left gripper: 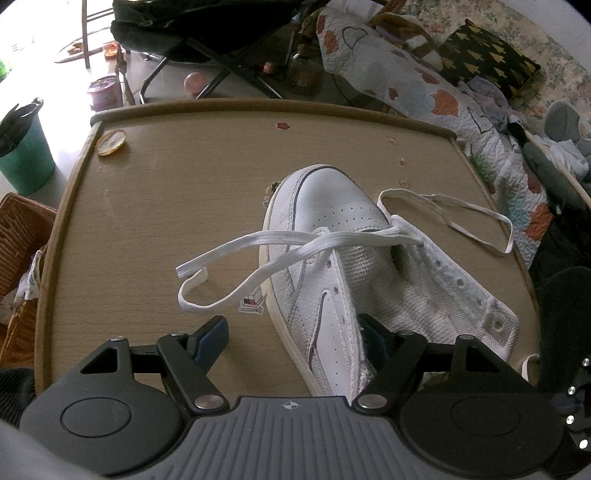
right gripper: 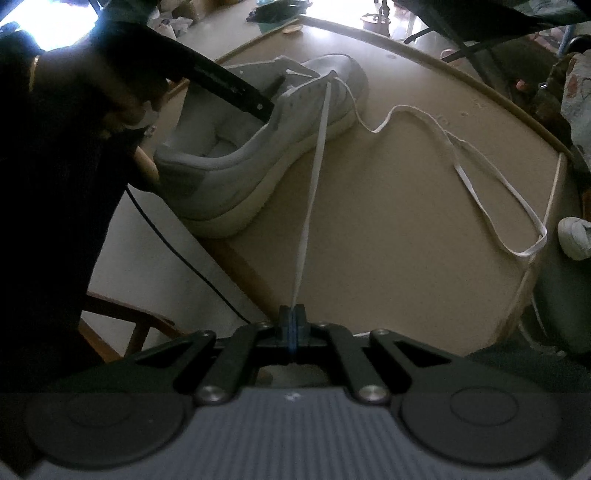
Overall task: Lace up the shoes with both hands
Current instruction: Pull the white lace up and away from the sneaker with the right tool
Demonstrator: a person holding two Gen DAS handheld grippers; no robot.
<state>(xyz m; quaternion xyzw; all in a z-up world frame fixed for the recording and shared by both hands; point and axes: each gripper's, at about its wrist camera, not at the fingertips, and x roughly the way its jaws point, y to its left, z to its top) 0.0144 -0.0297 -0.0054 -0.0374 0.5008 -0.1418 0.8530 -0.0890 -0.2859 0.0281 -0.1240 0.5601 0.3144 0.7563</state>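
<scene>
I hold the right gripper [right gripper: 292,317] clamped on the lace [right gripper: 314,177] to tension it, the left gripper [left gripper: 291,332] spread astride the shoe [left gripper: 332,229] to steady it on the bench [left gripper: 166,192].

A lived-in domestic room, probably a bedroom or sitting room, is indicated. A small wood-grain table [left gripper: 155,229] with a raised rim and scattered stickers is placed at centre. At 1 to 3 o'clock, a quilted patchwork blanket [left gripper: 436,96] with heart motifs and a dark cushion [left gripper: 487,59] patterned with gold trees are laid on floral bedding. At 12 o'clock, a black folding chair [left gripper: 207,33] is set on a pale floor, with a pink ball [left gripper: 194,81] just beside its legs. At 9 o'clock, a green cup [left gripper: 24,155] and a wicker basket [left gripper: 18,240] are kept. Household clutter is seen throughout.
</scene>
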